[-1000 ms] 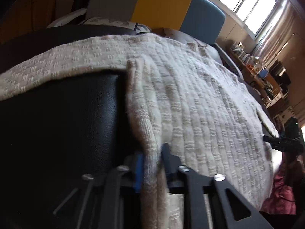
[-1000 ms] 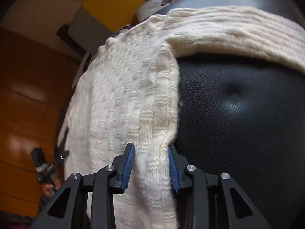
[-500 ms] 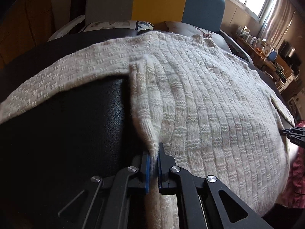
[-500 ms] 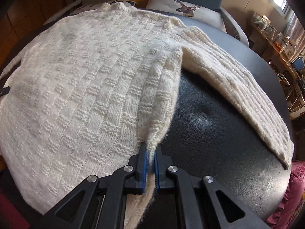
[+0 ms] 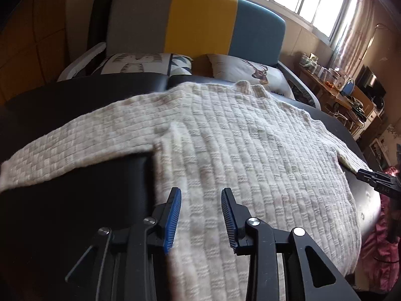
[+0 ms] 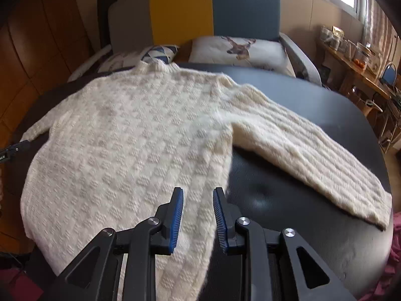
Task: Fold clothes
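left hand-held gripper (image 5: 200, 193): jaws apart and opening, nothing clamped; sweater's left side edge lies below the gap, at 6 o'clock in the left wrist view.
right hand-held gripper (image 6: 198, 193): jaws apart and opening, nothing clamped; sweater's right side edge lies under the gap, at 6 o'clock in the right wrist view.
sweater (image 6: 140, 135): cream knit, spread flat on the black padded surface (image 6: 288, 200); body at center, hem nearest, collar at 12 o'clock.
right sleeve (image 6: 313, 155): runs out to 3 o'clock, cuff near the surface's edge.
left sleeve (image 5: 75, 138): runs out to 9 o'clock in the left wrist view.
handling: judged soft, limp, fairly thick; light but bulky, will sag and stretch if lifted at 1 point; fuzzy yarn grips the ridged blue pads, low slip; may snag.
where to grip: judged best at a sleeve cuff or the shoulder seam to lay each sleeve across the body, then hem corners with 2 grippers together.
task state: no fold visible, both sleeves out.
pillows (image 6: 238, 50): at 12 o'clock beyond the collar, 1 with a deer print, 1 with geometric print.
headboard (image 6: 210, 7): far, grey, yellow and blue panels.
writing: small marks on the other gripper's body at 3 o'clock in the left wrist view, too small to read; no brand legible.
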Action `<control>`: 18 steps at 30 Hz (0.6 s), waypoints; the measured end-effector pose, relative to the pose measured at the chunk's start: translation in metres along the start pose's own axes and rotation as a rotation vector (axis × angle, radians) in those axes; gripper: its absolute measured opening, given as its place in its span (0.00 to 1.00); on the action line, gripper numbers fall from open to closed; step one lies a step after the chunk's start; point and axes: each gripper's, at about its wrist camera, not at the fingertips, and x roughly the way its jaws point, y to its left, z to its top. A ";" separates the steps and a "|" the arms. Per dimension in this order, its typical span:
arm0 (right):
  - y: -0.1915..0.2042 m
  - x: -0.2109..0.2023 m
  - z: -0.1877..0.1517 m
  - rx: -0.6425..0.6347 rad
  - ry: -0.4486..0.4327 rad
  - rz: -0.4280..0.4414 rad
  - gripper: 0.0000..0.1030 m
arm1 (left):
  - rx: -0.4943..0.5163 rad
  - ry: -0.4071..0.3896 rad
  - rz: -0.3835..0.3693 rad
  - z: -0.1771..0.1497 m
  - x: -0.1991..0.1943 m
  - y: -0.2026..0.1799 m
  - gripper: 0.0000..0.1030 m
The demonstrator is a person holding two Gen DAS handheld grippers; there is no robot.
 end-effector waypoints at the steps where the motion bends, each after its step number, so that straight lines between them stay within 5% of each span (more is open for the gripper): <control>1: 0.002 0.004 0.008 -0.006 -0.006 -0.001 0.25 | 0.026 0.005 -0.016 0.005 0.008 -0.012 0.33; 8: -0.013 0.053 0.041 0.050 0.029 0.070 0.25 | 0.189 0.053 -0.021 0.030 0.066 -0.071 0.33; 12: -0.024 0.087 0.039 0.072 0.124 0.031 0.24 | 0.201 0.114 0.087 0.030 0.099 -0.063 0.33; 18: -0.043 0.097 0.027 0.110 0.116 0.011 0.19 | 0.186 0.083 0.072 0.026 0.103 -0.052 0.35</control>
